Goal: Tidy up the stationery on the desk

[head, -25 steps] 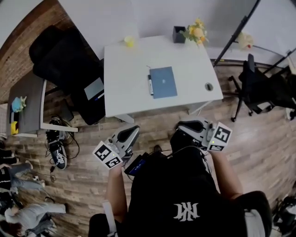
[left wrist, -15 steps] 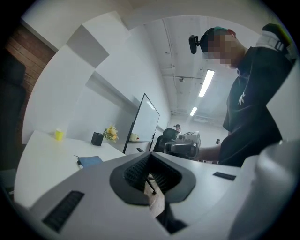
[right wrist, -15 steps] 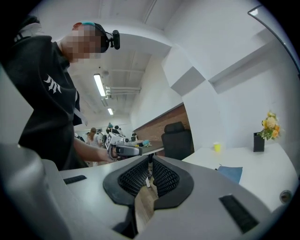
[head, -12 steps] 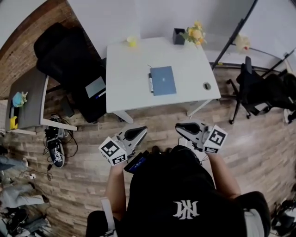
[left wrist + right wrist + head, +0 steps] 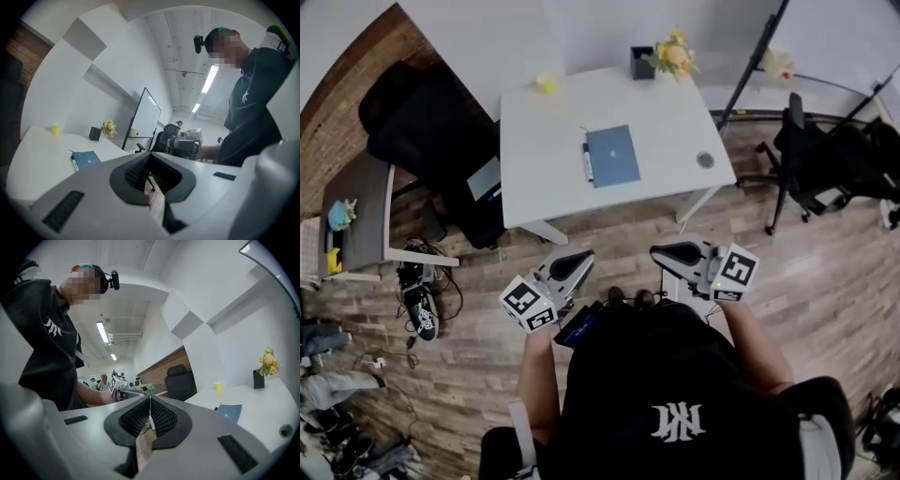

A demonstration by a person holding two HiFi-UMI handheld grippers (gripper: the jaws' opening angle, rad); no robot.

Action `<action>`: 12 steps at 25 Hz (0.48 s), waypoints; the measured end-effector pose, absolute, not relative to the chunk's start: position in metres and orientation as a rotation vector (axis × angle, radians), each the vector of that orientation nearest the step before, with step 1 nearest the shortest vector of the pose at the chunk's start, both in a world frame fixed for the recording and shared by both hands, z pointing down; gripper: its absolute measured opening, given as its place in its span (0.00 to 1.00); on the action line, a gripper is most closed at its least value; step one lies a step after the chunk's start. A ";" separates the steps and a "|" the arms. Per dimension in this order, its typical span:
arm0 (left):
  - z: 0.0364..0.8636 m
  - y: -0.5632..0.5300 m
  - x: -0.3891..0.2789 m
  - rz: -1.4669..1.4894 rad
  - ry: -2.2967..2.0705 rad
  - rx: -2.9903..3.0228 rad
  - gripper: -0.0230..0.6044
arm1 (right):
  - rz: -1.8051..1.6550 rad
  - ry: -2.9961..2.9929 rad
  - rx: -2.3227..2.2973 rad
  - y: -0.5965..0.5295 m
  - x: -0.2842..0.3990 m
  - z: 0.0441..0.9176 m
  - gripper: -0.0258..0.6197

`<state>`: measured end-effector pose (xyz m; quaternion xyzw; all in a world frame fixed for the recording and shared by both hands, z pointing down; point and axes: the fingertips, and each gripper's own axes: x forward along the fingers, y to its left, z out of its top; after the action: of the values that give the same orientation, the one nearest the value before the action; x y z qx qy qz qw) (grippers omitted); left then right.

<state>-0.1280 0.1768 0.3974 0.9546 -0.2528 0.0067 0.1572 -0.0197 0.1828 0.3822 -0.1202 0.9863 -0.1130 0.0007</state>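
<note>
While my left gripper (image 5: 581,261) and just-closed right gripper (image 5: 664,253) hang empty, pressed together, off the surface (image 5: 534,141), its loose pen (image 5: 587,161) needs them spread.

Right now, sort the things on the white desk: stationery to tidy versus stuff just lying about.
For the job: blue notebook; marker; black pen holder.
Just lying about: yellow cup; yellow flowers.
</note>
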 end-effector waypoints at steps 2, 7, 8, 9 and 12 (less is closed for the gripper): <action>0.397 0.179 -0.122 0.022 -0.742 2.728 0.04 | -0.359 3.099 -0.364 0.184 -0.011 0.387 0.10; 0.403 0.182 -0.115 0.029 -0.775 2.702 0.04 | -0.344 3.110 -0.295 0.182 -0.010 0.390 0.10; 0.404 0.183 -0.115 0.024 -0.781 2.695 0.04 | -0.339 3.109 -0.281 0.181 -0.011 0.389 0.10; 0.405 0.183 -0.114 0.019 -0.787 2.688 0.04 | -0.337 3.106 -0.274 0.180 -0.011 0.388 0.10; 0.406 0.183 -0.110 0.025 -0.800 2.679 0.04 | -0.349 3.097 -0.281 0.175 -0.008 0.389 0.10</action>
<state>-0.1099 0.1828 0.4063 0.9439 -0.2819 0.0089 0.1721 -0.0084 0.1746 0.3891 -0.0898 0.9897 -0.1115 0.0061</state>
